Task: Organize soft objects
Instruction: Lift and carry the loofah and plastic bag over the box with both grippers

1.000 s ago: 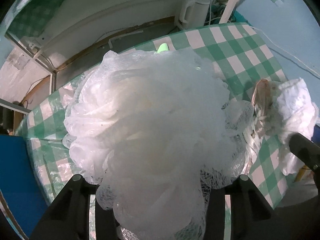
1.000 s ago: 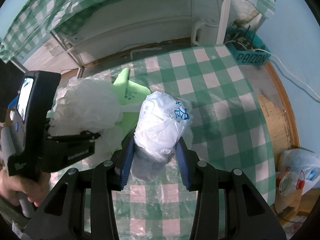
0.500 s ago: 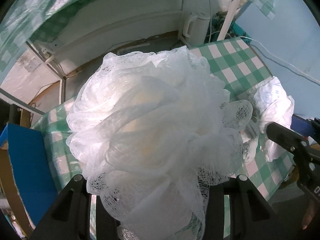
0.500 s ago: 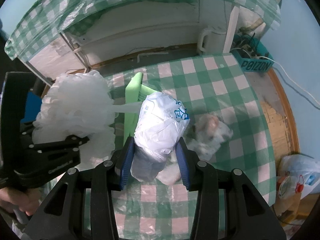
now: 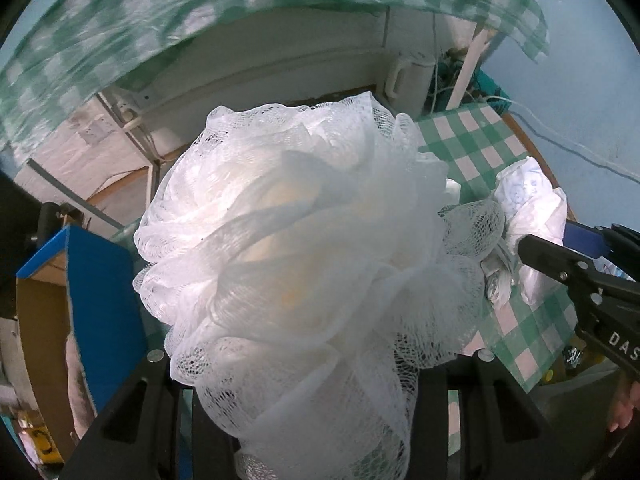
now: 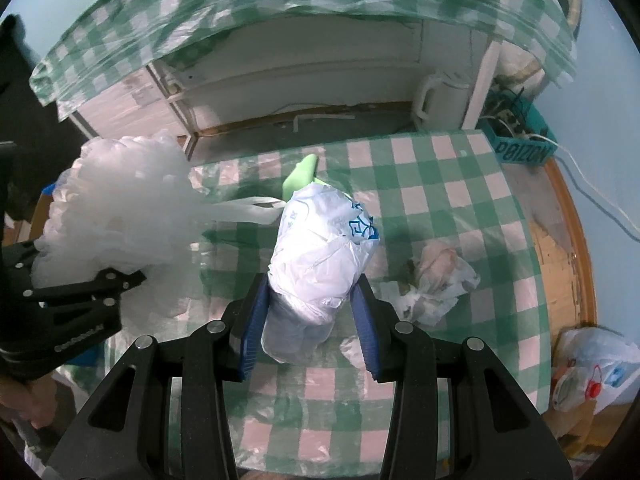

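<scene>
The left gripper (image 5: 316,364) was clenched on a large white mesh bath pouf (image 5: 304,240), which filled the middle of the left wrist view and hid the fingertips behind its netting. The right gripper (image 6: 310,328) was clamped by its blue pads (image 6: 254,332) on a crumpled white plastic bag with blue print (image 6: 320,248), held up in the centre of its own frame above the green-and-white checked tablecloth (image 6: 460,184).

Only the right wrist view showed the pouf from the side, at centre left (image 6: 120,208), with a white loop trailing right toward the bag, and the left gripper's black body (image 6: 72,300) beneath it. That view alone also showed a lime green flat object (image 6: 302,176) partly hidden behind the bag, and a crumpled white paper wad (image 6: 436,280) lying on the cloth right of centre. The left wrist view caught the bag (image 5: 532,208) and the right gripper's black finger (image 5: 568,264) at its right edge, and a blue panel (image 5: 104,300) at lower left, its nature unclear.
</scene>
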